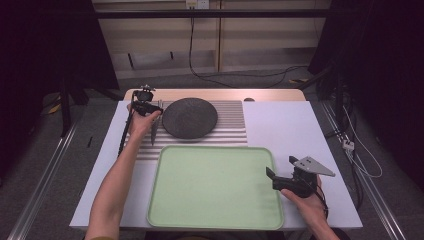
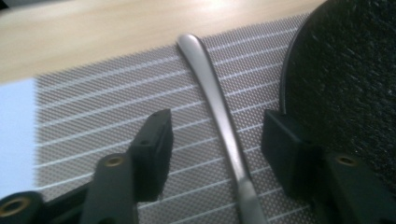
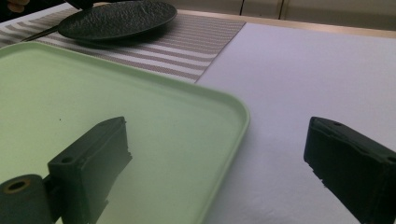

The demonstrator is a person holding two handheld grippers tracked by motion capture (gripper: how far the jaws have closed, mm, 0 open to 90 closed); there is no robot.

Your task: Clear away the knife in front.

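1. My right gripper (image 3: pixel 217 163), jaws wide and empty, straddles the green tray (image 1: pixel 215 220) rim; nudging could shift it.
2. My left gripper (image 2: pixel 215 140), jaws wide around the utensil handle (image 2: pixel 212 93) on the striped mat (image 2: pixel 93 116), could clip the dark plate (image 2: pixel 345 74) touching one jaw.

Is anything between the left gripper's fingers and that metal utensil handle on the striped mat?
Nothing visible. The left gripper is open, its fingers straddling the utensil handle on the mat. The dark plate sits close beside the outer finger.

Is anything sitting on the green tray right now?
No: in the high view the green tray lies bare, while the dark plate sits apart on the striped mat behind it.
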